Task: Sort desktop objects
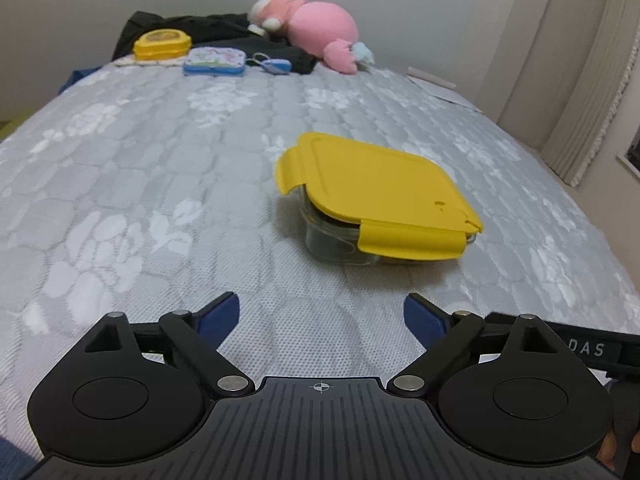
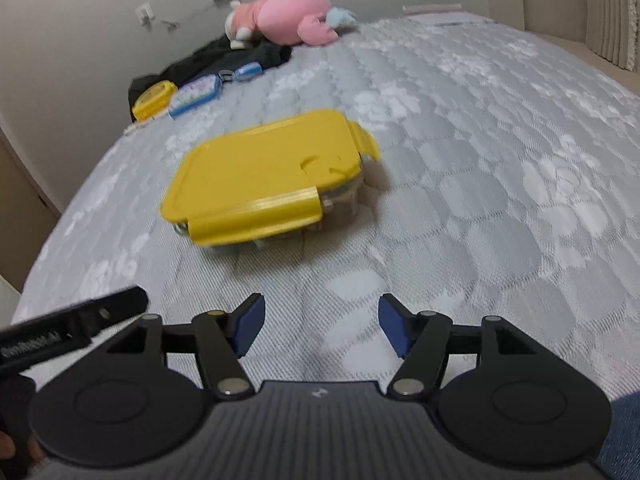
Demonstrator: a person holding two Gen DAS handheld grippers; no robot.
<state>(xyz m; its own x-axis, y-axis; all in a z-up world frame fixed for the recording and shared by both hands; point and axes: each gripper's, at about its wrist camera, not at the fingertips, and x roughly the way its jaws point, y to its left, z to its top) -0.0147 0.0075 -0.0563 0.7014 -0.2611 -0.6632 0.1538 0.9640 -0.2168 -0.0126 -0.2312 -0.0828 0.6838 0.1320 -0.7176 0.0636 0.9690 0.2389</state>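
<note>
Two sets of tongs are in my hands, and both stand open with nothing between their pads: the left tongs [image 1: 322,316] spread wide, the right tongs [image 2: 322,326] somewhat less so. I use the glass container with the yellow lid [image 1: 380,200] as my landmark; it rests on the quilted grey mattress [image 1: 140,184] of a bed. Its lid sits on top with the side flaps flared out rather than pressed down, so I judge it unlatched. From the left wrist view the container lies ahead of the left tongs and a little to the right, well apart from the pads; from the right wrist view it lies ahead and a little to the left, likewise untouched. Far beyond the container, near the wall, I see a smaller yellow box [image 1: 162,43], a blue patterned tin [image 1: 215,62], a small blue item with a ring [image 1: 272,65], dark cloth [image 1: 240,38] and a pink plush toy [image 1: 316,28]. My reading is that I am between grasps, with the container set down and free. The next move would call for choosing a target, perhaps one of the small things beyond the container, and bringing open pads squarely around it before closing; which comes next I cannot tell.
</note>
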